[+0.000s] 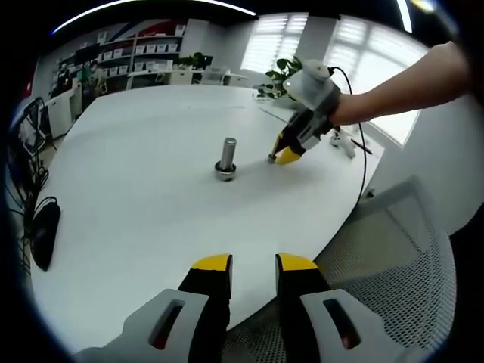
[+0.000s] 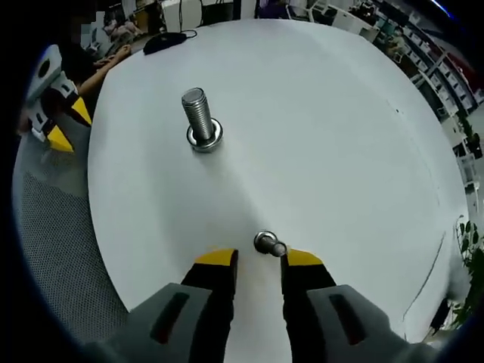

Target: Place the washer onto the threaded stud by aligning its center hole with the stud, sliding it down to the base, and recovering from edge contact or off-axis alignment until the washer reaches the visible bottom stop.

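R gripper [image 2: 259, 261] jaws apart, washer [image 2: 269, 245] at tips | L gripper [image 1: 253, 265] released | stud [image 2: 200, 118] upright

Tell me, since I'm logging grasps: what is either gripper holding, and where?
Neither holds anything. The washer lies on the table at the right gripper tips; left gripper empty.

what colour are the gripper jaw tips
Yellow, on black jaws; clearest on the right gripper in its own view.

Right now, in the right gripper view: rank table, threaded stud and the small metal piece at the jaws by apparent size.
1. White table, largest by far.
2. Threaded stud, standing upright on its base.
3. Small metal piece, just ahead of the right gripper. It sits nearer the camera than the stud, so its true size is unsure.
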### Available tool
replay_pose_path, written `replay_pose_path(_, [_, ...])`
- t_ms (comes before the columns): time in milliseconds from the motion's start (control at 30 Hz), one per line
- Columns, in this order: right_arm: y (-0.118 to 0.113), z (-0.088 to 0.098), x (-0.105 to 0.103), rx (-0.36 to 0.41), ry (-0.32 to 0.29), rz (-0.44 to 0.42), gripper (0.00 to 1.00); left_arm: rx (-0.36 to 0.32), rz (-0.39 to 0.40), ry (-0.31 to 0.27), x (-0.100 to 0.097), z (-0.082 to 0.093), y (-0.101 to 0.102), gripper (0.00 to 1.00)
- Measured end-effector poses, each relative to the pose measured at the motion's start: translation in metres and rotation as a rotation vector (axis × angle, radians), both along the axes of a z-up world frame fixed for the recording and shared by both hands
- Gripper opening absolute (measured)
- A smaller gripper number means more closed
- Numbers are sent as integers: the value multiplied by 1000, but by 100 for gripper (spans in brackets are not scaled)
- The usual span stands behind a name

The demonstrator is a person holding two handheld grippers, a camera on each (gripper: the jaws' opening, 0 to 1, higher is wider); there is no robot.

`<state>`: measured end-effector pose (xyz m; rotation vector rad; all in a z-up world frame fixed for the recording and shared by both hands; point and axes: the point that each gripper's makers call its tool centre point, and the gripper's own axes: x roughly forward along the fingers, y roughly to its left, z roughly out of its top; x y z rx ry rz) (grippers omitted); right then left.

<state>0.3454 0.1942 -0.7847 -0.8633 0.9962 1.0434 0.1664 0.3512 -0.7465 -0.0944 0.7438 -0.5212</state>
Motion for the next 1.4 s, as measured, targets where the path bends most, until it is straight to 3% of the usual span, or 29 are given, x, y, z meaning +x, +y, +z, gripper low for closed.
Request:
replay_pose_path(433, [-21, 15, -3, 72, -61, -52, 27, 5, 3, 7, 0, -1, 0, 20])
replay_pose_path(700, [-42, 33, 0, 155, -95, -169, 27, 10, -4, 16, -1, -2, -1, 20])
replay_pose_path(933, [-45, 46, -4, 248, -126, -245, 27, 18, -15, 34, -3, -7, -1, 20])
replay_pose_path(1400, [-52, 69, -37, 379, -192, -304, 27, 21, -21, 47, -5, -8, -2, 21])
